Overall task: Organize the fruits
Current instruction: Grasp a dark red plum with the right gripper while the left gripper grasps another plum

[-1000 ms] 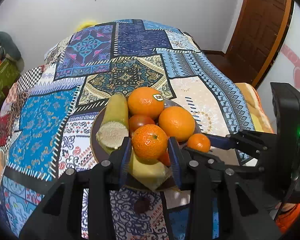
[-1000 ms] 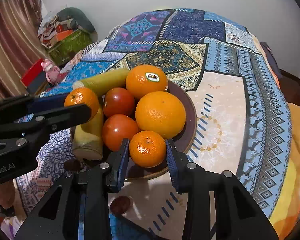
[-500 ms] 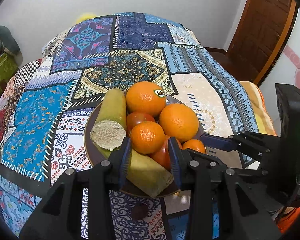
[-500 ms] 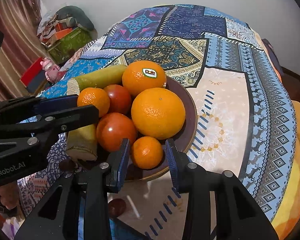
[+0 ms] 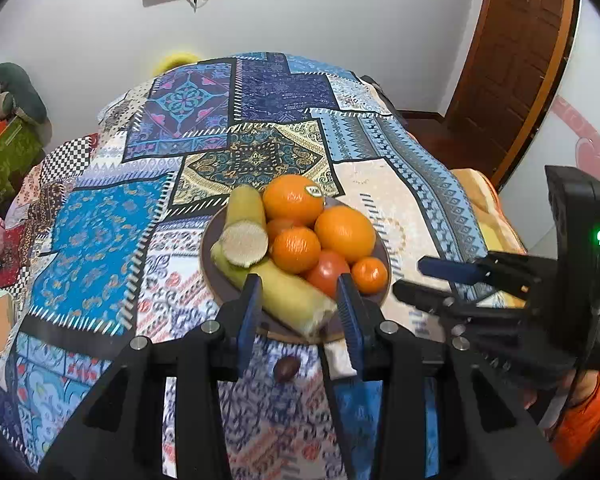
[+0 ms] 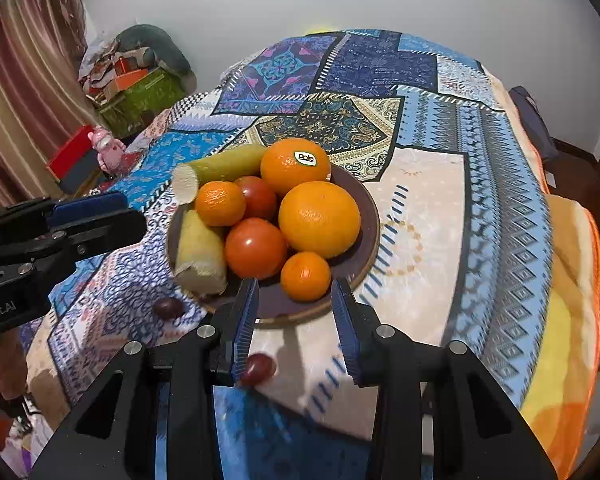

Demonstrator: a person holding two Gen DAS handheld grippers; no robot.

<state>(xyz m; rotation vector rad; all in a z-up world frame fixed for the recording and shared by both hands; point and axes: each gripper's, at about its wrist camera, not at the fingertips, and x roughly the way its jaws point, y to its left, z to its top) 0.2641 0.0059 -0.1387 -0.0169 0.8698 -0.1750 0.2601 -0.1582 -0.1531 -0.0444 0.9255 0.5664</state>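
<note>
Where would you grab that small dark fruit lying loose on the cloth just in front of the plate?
Probably across the middle of the small dark fruit, coming straight down from above. It is a little oval lying flat on the patterned cloth, apart from the plate, so its sides are free. The left gripper is open and nearer.

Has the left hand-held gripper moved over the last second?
Yes. The left hand-held gripper has backed away from the brown plate, leaving the mandarin on the pile.

Both views are bright and evenly lit, with strong fisheye bending and black corners, a small glare on the tomato, and motion blur at 6 o'clock.
</note>
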